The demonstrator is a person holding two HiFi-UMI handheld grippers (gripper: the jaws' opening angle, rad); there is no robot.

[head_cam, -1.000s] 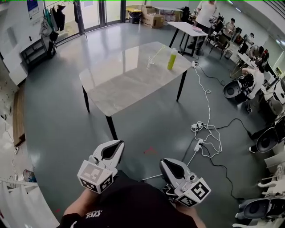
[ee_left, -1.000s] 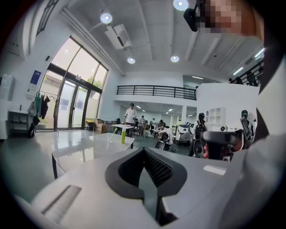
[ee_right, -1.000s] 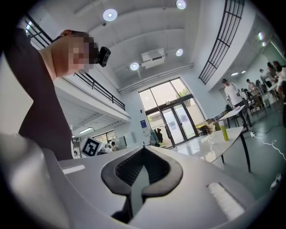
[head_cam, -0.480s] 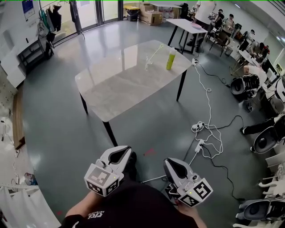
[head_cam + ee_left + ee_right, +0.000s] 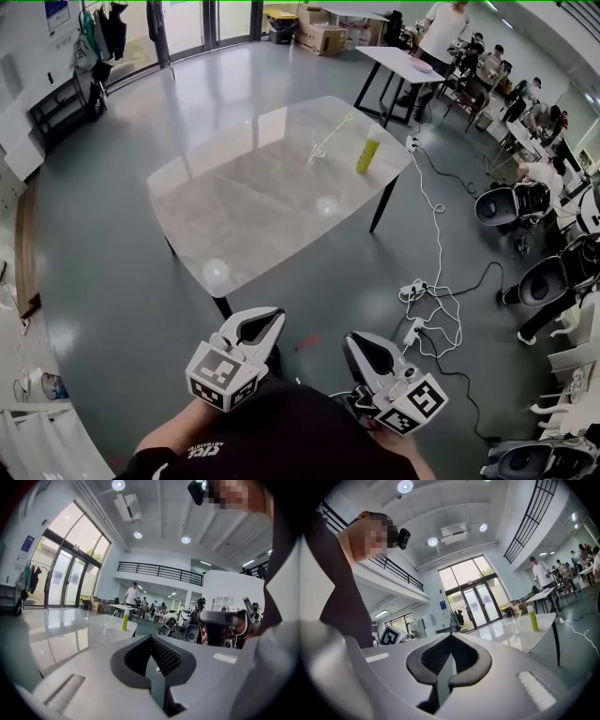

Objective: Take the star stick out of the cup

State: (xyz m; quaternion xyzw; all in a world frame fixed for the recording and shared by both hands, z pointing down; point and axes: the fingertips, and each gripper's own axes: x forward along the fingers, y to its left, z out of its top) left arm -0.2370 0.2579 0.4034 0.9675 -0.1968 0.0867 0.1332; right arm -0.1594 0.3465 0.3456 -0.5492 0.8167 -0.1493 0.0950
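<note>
Step in hand: approach; both tongs are well short of the tabletop and nothing is reached yet.
left tongs (image 5: 266, 322): shut tight, nothing between the pads, held low just ahead of the person's body.
tabletop (image 5: 234, 216): pale and glossy, well apart from both tongs; near end bare.
cup (image 5: 316, 156): clear, upright, toward the far right end of the tabletop.
star stick (image 5: 336, 131): thin, pale green, standing in the cup and leaning up to the right; star end too small to make out.
right tongs (image 5: 356, 344): closed, empty, level beside the left pair.
bottle (image 5: 367, 150): yellow-green, upright, just right of the cup, apart from it.
cables (image 5: 436, 281): white and black, loose on the floor right of the tabletop; likely trip risk on that side.
Method advised: open both pairs before reaching; steady the cup with the left, pinch the stick above the rim with the right, draw it out along its lean so the light cup does not tip; keep clear of the bottle.
</note>
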